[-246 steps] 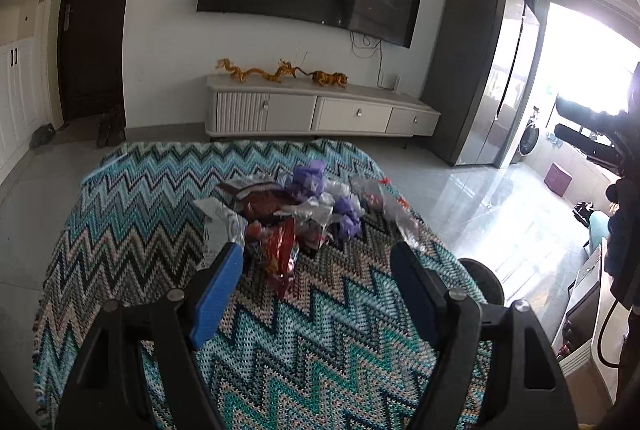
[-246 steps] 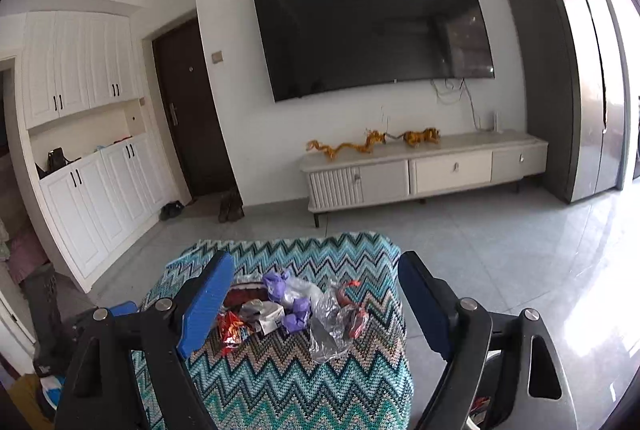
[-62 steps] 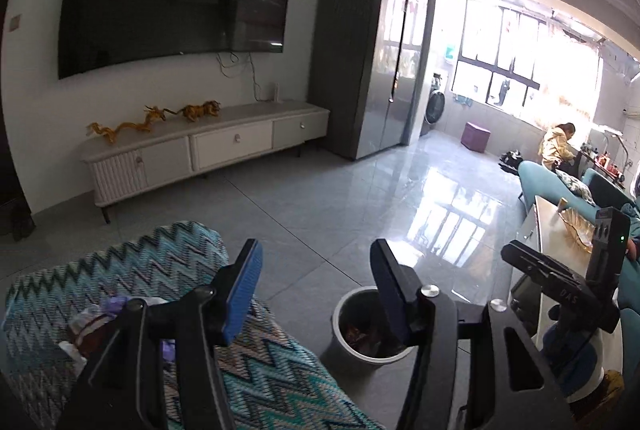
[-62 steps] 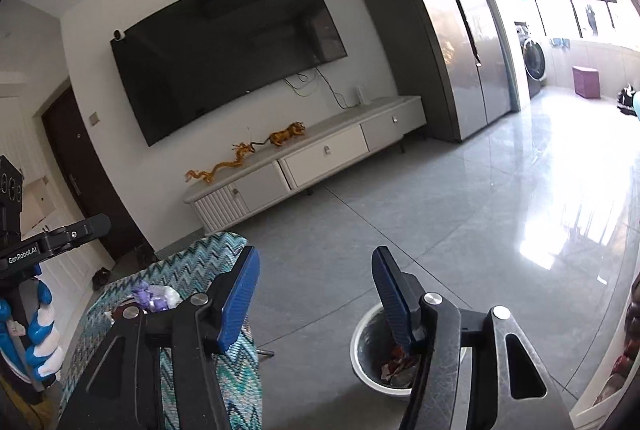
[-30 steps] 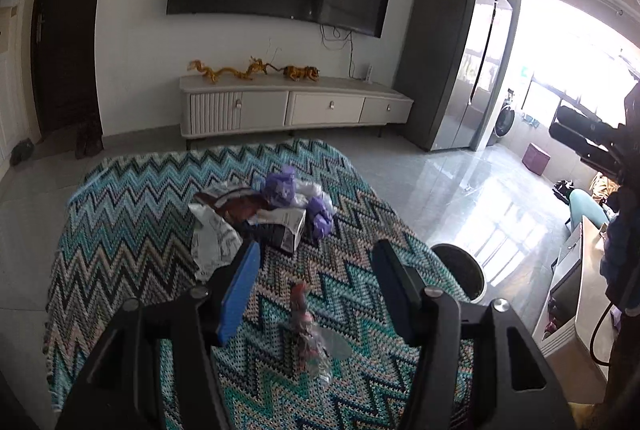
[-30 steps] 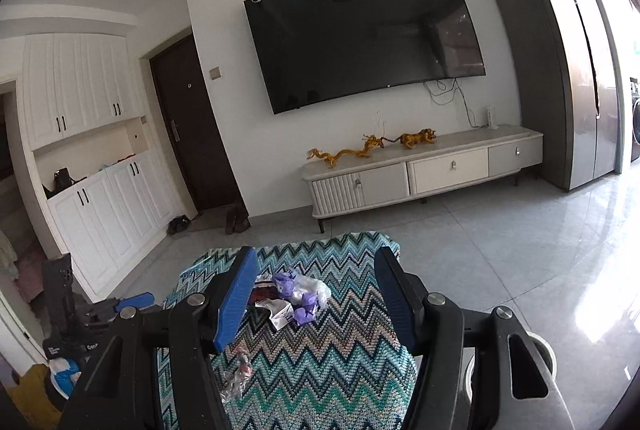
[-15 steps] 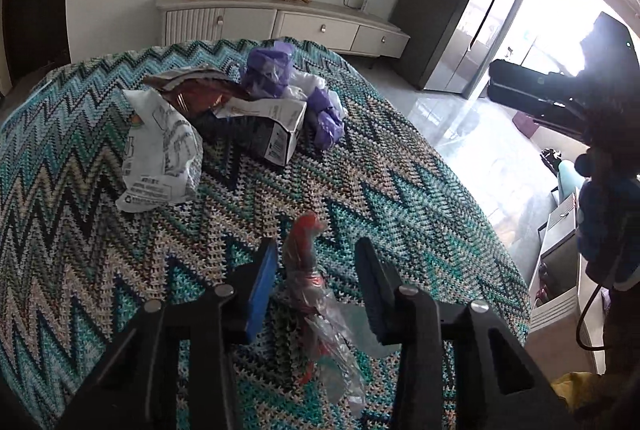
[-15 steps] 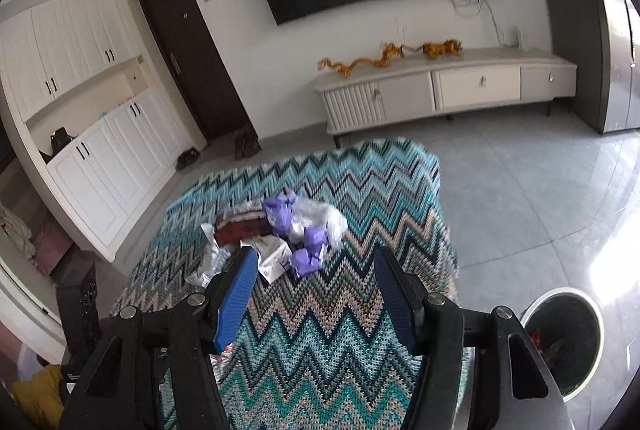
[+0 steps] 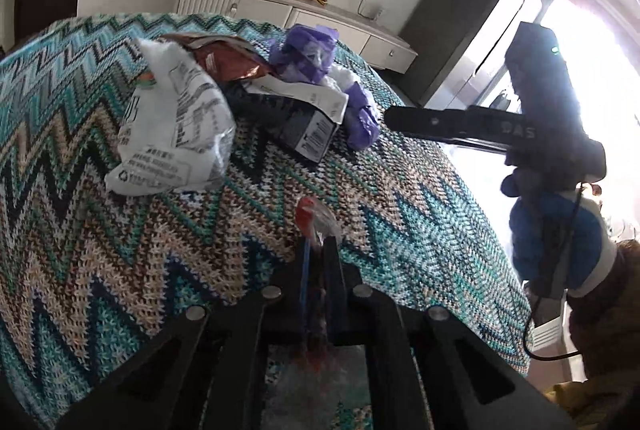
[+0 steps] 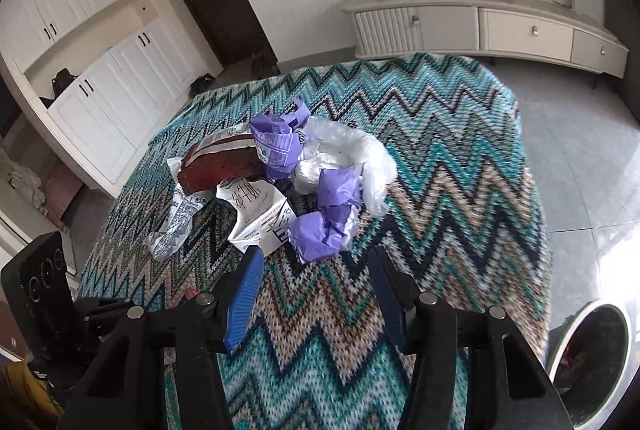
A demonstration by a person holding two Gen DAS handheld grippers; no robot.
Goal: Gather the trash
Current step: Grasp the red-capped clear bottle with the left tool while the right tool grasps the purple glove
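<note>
Item: our left hand-held gripper (image 9: 316, 250) pinches the clear red-tipped wrapper (image 9: 316, 220); right hand-held gripper (image 10: 316, 266), closing on nothing, faces purple wrapper (image 10: 320, 234) just ahead.

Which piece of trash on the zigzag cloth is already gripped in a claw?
The clear wrapper with the red end, pinched in the shut left claw. It lies apart from the pile of purple and white wrappers, which nothing grips.

Clear red-tipped wrapper (image 9: 316, 220) pinched, crumpled trash pile (image 10: 288, 182)
</note>
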